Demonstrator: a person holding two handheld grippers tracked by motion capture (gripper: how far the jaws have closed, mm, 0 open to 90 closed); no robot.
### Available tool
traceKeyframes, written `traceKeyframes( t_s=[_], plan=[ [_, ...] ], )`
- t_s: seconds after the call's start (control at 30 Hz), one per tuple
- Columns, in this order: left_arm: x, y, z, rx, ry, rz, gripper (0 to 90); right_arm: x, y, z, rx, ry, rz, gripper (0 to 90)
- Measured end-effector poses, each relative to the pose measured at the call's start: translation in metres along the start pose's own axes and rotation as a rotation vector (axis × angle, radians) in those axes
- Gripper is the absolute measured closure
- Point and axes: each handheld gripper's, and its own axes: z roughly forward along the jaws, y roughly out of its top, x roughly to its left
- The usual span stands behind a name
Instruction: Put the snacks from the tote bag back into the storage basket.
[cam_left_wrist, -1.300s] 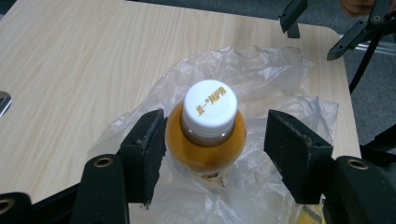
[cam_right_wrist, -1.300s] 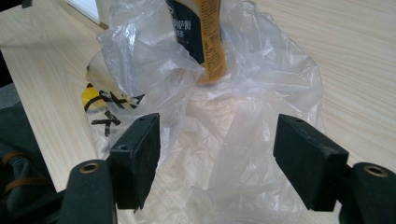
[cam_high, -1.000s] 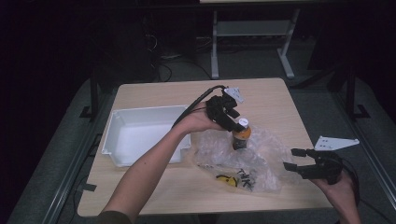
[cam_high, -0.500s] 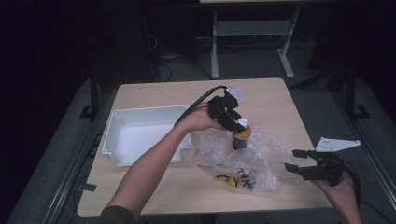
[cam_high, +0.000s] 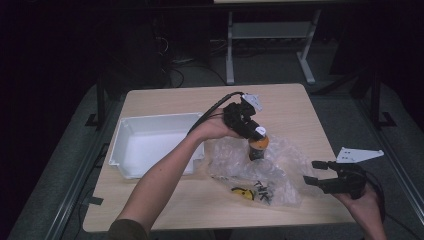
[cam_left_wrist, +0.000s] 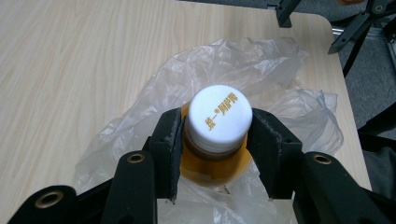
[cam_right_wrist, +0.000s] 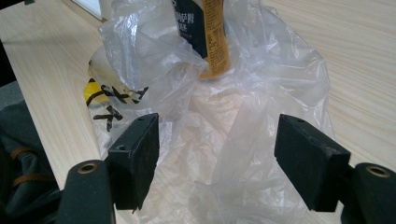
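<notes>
An amber bottle (cam_high: 258, 145) with a white cap (cam_left_wrist: 219, 116) stands upright in a crumpled clear plastic bag (cam_high: 282, 167) on the wooden table (cam_high: 165, 102). My left gripper (cam_high: 256, 137) comes down on it from above; its jaws have just been closing, and the pads (cam_left_wrist: 170, 140) now press the bottle's neck under the cap. My right gripper (cam_high: 312, 172) waits open at the table's right front edge. In the right gripper view its fingers (cam_right_wrist: 137, 154) stand wide on either side of the bag's loose edge (cam_right_wrist: 243, 140) without pinching it, with the bottle (cam_right_wrist: 208, 32) beyond.
A white tray (cam_high: 150, 135) lies on the left half of the table. A small yellow and black item (cam_high: 242, 191) and several dark screws (cam_high: 262, 190) sit inside the bag, near the front. A metal stand (cam_high: 270, 35) stands on the floor beyond the table.
The left gripper's jaws have drawn in on the bottle's neck. The bottle, the bag and the right gripper sit where they were.
</notes>
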Motion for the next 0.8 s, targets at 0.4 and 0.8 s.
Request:
traceKeyframes(
  t_s=[0.4, 0.8],
  plan=[
    [-0.0008, 0.0017, 0.0044, 0.005, -0.003, 0.012, 55.5, 0.0006, 0.0000, -0.0026, -0.006, -0.003, -0.003, 30.3],
    [-0.0011, 0.0080, 0.0053, 0.032, 0.001, 0.047, 57.4, 0.0009, 0.0020, -0.0002, 0.004, 0.001, -0.012, 30.6]
  ],
)
